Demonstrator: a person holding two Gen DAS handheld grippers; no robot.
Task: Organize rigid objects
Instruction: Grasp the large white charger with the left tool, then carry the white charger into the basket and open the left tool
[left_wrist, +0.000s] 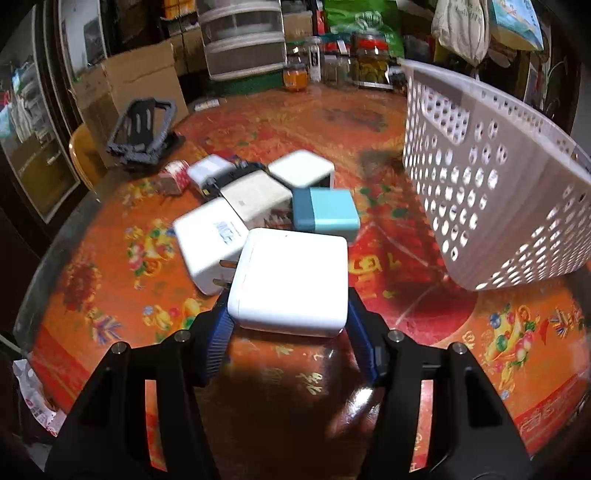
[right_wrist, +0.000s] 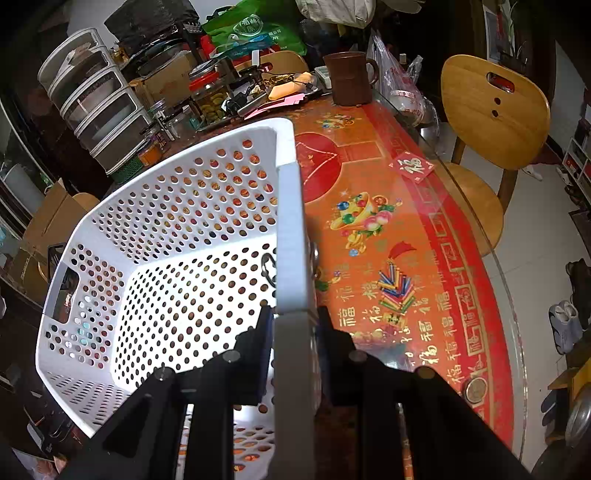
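A: The left gripper (left_wrist: 288, 325) has its blue ribbed fingers (left_wrist: 218, 332) against the near corners of the white square plastic charger (left_wrist: 291, 280) on the desk (left_wrist: 406, 332).

B: A corner hold could slip. The right gripper (right_wrist: 293, 332) is clamped on the white perforated plastic basket (right_wrist: 184, 229) rim; it looks tilted and could tip.

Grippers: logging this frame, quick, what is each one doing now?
Left gripper: closed on the white charger, its sides between the pads.
Right gripper: shut on the white basket's rim.
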